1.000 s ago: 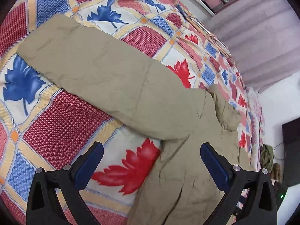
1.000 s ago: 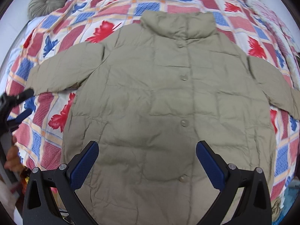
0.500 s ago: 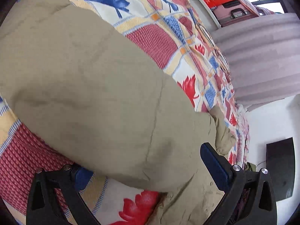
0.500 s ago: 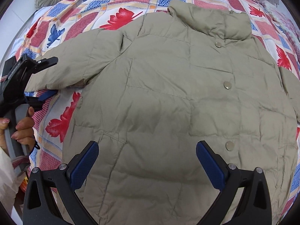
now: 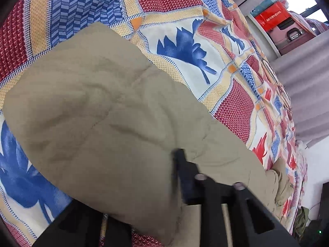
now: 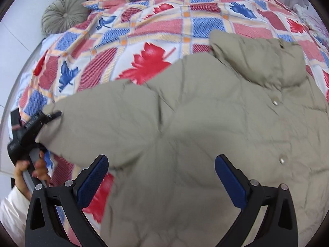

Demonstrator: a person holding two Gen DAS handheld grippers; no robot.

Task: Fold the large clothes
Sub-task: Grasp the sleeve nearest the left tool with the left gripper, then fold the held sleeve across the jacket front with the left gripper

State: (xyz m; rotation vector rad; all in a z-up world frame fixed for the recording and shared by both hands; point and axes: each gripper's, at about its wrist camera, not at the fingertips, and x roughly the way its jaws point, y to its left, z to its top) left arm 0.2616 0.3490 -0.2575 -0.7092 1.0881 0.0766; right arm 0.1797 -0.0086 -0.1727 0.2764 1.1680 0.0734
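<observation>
Patchwork bedspread (image 6: pixel 164 26), khaki jacket (image 6: pixel 205 133) spread on it. Left gripper (image 6: pixel 52 116) clamped on jacket's sleeve end (image 5: pixel 98 113). Right gripper (image 6: pixel 161 177) wide apart, empty, over jacket.

Left close, right higher (both show sleeve (image 5: pixel 115 123)).

Matt, puffy khaki cloth jacket (image 6: pixel 205 133) lies on a coarse woven bedspread (image 6: pixel 156 30); tongs' pads (image 6: pixel 92 177) look textured.

Bedroom in a home: bed (image 6: pixel 156 30) with patterned quilt, round cushion (image 6: pixel 63 17) upper left, curtain (image 5: pixel 304 94) at right.
</observation>
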